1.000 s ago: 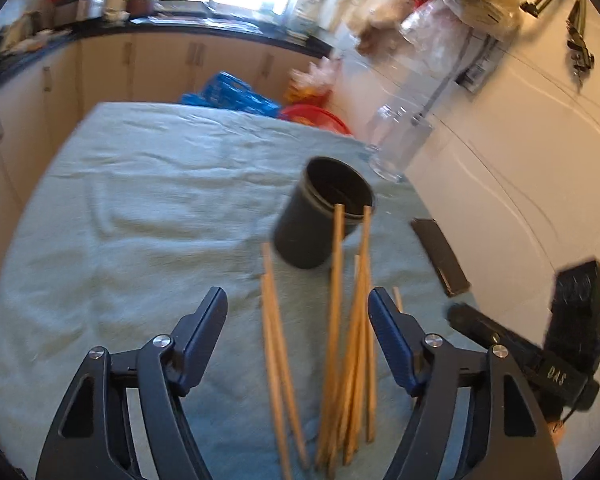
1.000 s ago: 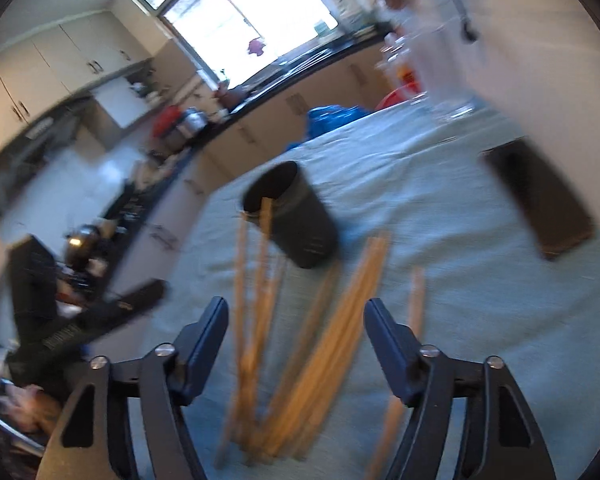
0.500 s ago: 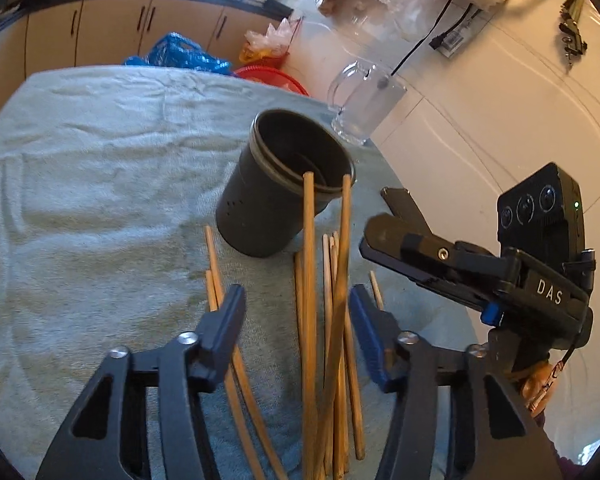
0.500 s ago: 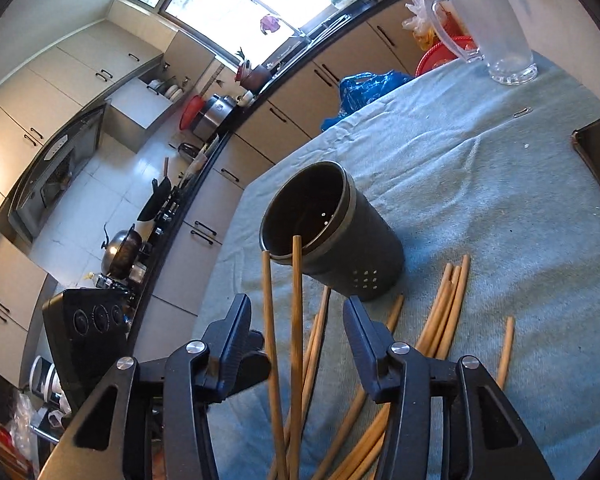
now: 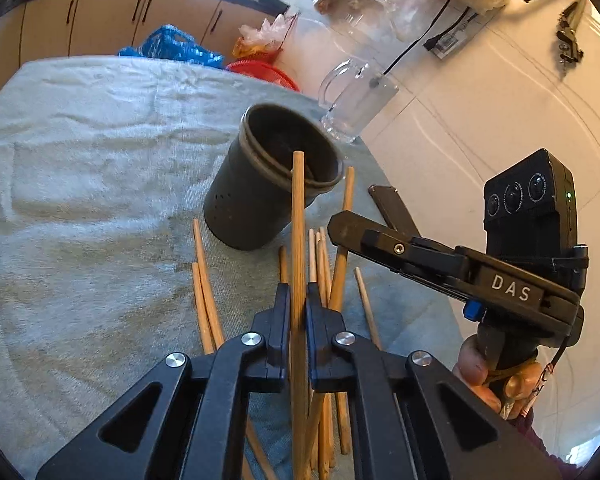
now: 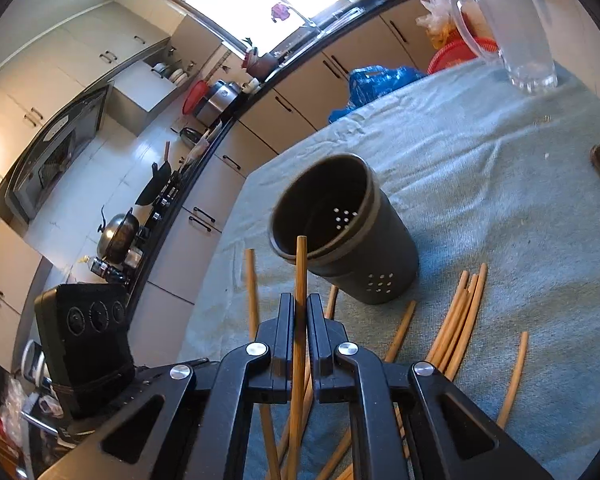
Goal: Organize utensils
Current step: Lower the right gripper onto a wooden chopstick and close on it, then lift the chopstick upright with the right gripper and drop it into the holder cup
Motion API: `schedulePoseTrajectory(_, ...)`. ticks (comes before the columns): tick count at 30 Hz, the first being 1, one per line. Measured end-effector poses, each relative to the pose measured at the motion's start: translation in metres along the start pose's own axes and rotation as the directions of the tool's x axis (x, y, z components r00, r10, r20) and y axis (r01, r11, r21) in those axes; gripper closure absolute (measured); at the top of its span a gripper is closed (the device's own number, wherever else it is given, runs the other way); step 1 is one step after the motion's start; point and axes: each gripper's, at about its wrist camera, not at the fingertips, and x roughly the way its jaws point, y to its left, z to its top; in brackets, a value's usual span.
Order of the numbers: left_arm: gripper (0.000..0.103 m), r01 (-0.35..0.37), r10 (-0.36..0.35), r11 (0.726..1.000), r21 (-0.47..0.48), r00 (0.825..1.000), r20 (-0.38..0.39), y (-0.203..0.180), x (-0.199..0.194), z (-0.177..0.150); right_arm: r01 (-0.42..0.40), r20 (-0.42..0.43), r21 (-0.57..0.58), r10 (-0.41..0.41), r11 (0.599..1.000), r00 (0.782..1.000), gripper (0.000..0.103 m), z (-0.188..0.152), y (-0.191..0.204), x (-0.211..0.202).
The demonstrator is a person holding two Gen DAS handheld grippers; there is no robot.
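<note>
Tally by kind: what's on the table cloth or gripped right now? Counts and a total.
Gripped chopsticks: 2, one in the left gripper, one in the right gripper
Dark holder: 1
Glass mug: 1
Flat dark slab: 1
Loose chopsticks on the cloth: overlapping, no exact count
Total counted: 5, plus the loose pile

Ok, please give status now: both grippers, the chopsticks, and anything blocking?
Left gripper shut on one chopstick. Right gripper shut on another chopstick. Holder upright, mouth unobstructed.
</note>
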Motion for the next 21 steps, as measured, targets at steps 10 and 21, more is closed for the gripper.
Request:
schedulePoseTrajectory(10,0.097,-0.094,0.078,0.99,0.106,0.987,0.14,-0.039,-0.071,-0.019,0.039,0.099,-0.132,-0.026,0.99,0.995,0.096,-0.017,0.037,-0.061)
schedulePoseTrajectory(21,0.097,-0.122,0.081,0.982,0.144,0.962,0.26,-0.079,-0.128,-0.02,0.036,0.21,-0.206,0.008,0.978,0.978,0.096,-0.025,0.074,-0.127)
